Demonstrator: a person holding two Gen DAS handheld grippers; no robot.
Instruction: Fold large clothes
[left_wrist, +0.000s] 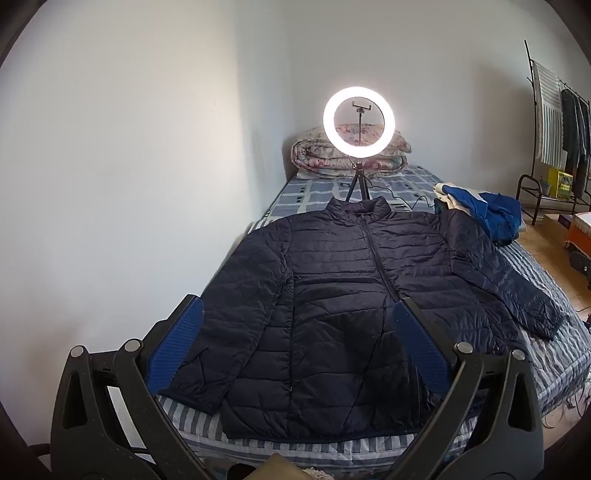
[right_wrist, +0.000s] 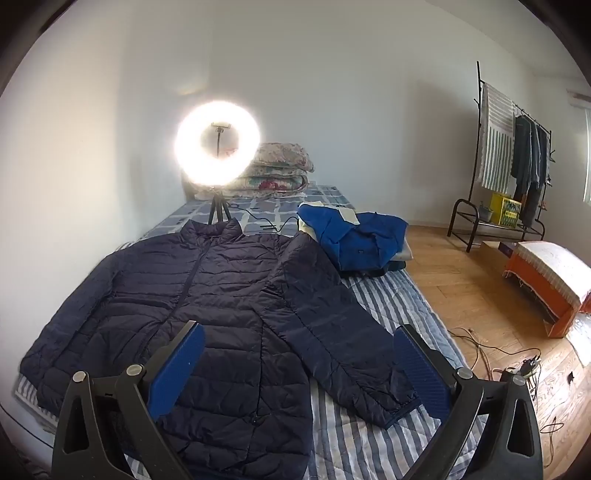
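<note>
Two risks show in your left wrist view. Your left gripper (left_wrist: 295, 332) hangs above the navy quilted puffer jacket (left_wrist: 332, 280) with fingers spread wide and nothing between them; that slick, puffy shell will probably slide out of a shallow pinch, so take a deep bite of fabric. The jacket lies flat, zipped, collar toward the ring light (left_wrist: 359, 122), whose tripod stands just beyond the collar; a fold thrown that way could knock it over.

In your right wrist view, the right gripper (right_wrist: 299, 354) is likewise spread and empty, over the jacket's hem and its outstretched sleeve (right_wrist: 343, 343). The sleeve cuff lies near the edge of the striped bedspread (right_wrist: 373, 443) and could slip off the bed if dragged. The crumpled blue garment (right_wrist: 362, 236) sits beside the shoulder and may snag a swung sleeve.
</note>
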